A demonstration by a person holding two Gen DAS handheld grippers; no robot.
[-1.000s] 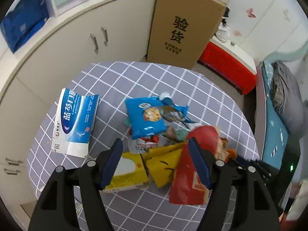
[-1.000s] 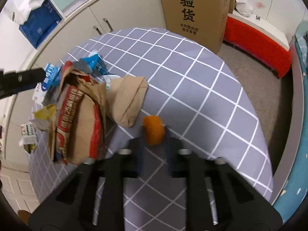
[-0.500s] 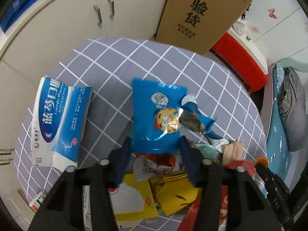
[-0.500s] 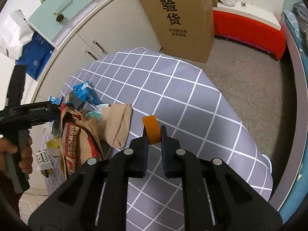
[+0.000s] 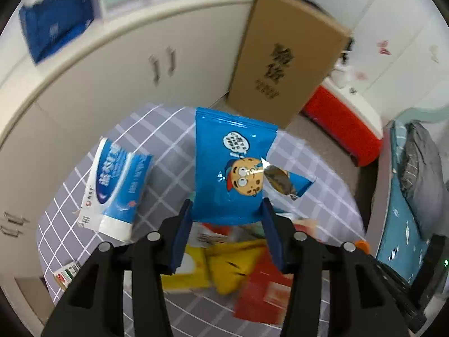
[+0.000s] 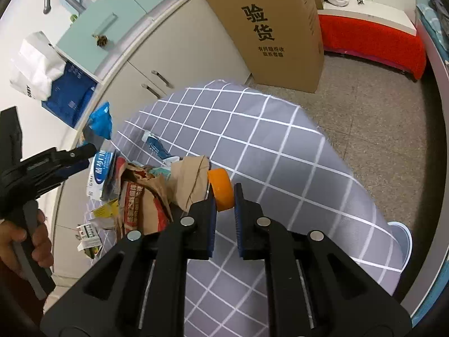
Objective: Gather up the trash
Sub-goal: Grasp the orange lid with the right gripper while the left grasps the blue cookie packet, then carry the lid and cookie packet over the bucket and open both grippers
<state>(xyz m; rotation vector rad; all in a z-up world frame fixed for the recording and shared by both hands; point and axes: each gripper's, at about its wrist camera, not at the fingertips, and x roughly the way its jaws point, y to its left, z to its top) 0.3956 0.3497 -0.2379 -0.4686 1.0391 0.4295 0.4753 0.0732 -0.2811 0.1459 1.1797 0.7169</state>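
Observation:
My left gripper (image 5: 227,210) is shut on the lower edge of a blue cookie wrapper (image 5: 227,165) and holds it upright above the table. From the right wrist view the left gripper (image 6: 84,151) and the blue cookie wrapper (image 6: 99,120) sit at the left, with a hand on the handle. My right gripper (image 6: 224,196) is shut on a small orange round cap (image 6: 220,189), held above the grey checked tablecloth (image 6: 280,146). Under the left gripper lies a trash pile: a blue-white toothpaste box (image 5: 115,185), a yellow wrapper (image 5: 227,264) and a crumpled brown-red paper bag (image 6: 143,199).
A tall cardboard box (image 6: 269,28) stands on the floor beyond the table, against white cabinets (image 5: 134,64). A red bench (image 6: 373,39) runs along the far wall, and a bed (image 5: 404,196) lies to the right. A pale round rim (image 6: 402,241) shows below the table's right edge.
The left gripper closed on the blue wrapper and lifted it off the pile. The right gripper, shut on the orange cap throughout, raised it off the cloth and drew back.

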